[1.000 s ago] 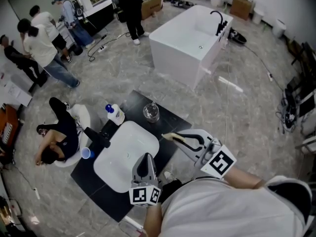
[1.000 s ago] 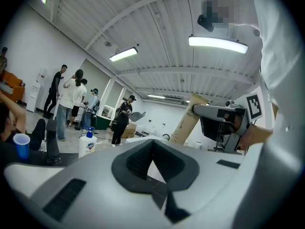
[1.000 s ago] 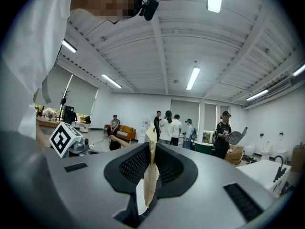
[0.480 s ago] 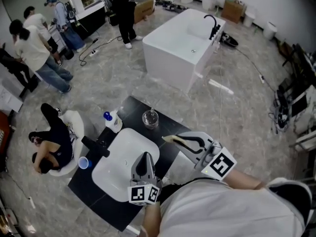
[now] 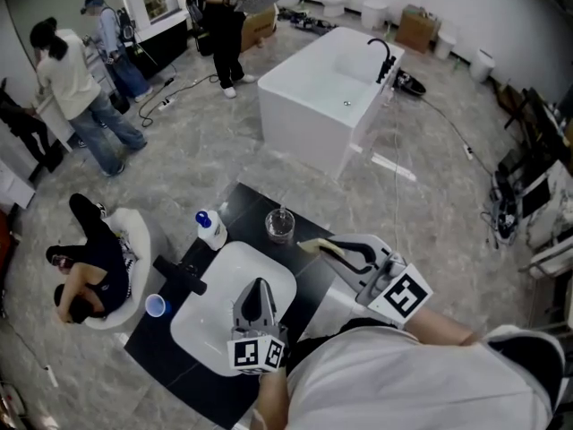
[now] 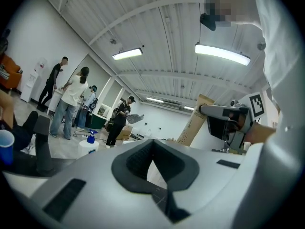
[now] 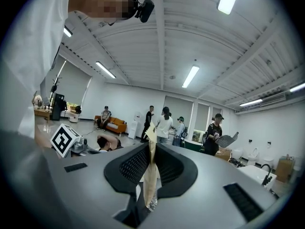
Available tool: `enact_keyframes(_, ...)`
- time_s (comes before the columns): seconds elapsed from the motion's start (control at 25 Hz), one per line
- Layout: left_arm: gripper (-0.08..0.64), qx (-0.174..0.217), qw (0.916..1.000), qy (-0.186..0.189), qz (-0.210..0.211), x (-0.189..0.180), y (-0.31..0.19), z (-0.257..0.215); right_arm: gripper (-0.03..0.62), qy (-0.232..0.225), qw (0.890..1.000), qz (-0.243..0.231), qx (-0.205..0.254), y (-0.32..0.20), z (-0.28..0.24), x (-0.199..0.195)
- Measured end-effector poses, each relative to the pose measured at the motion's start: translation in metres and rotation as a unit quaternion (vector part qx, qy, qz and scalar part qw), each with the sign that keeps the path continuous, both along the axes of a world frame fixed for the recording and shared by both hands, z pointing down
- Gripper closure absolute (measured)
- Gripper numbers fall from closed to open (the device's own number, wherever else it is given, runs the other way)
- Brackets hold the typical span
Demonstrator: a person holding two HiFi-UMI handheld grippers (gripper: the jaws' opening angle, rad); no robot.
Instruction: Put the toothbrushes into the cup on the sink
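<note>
A clear glass cup [image 5: 279, 225] stands on the black counter [image 5: 245, 202] behind the white sink basin [image 5: 208, 316]. My right gripper [image 5: 328, 248] hovers right of the basin, shut on a cream toothbrush [image 5: 312, 245] whose end points toward the cup. In the right gripper view the toothbrush [image 7: 151, 168] stands pinched upright between the dark pads [image 7: 172, 168] of the right gripper [image 7: 151, 178]. My left gripper [image 5: 259, 288] hangs over the basin's near right part, shut with nothing in it. The left gripper [image 6: 153, 152] shows only its closed pads in its own view.
A white bottle with a blue cap [image 5: 211, 229] and a black faucet [image 5: 182, 274] sit at the basin's left. A blue cup [image 5: 156, 305] stands at the counter's left edge. A person [image 5: 85, 271] crouches just left of the counter. A white bathtub [image 5: 322, 97] stands beyond, people further back.
The view has shifted a little, so the sink and cup sit slightly lower right in frame. Both grippers keep their hold and place. People in the background have walked.
</note>
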State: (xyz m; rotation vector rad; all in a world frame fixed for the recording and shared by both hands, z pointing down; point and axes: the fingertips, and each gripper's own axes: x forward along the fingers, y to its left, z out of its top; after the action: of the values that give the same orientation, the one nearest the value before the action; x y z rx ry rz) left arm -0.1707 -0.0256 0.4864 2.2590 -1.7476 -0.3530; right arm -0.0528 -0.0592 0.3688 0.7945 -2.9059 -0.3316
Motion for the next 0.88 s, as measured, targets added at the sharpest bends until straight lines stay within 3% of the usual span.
enact_keyframes(0.48, 0.557, 0.003, 1.0, 0.008, 0.001, -0.003, 0.0, 0.014, 0.531, 0.015, 1.0, -0.004, -0.008, -0.009, 0.005, -0.013)
enact_keyframes(0.88, 0.557, -0.019, 0.9981, -0.011, -0.057, -0.008, -0.015, -0.003, 0.531, -0.016, 0.998, -0.062, -0.017, -0.045, 0.001, -0.019)
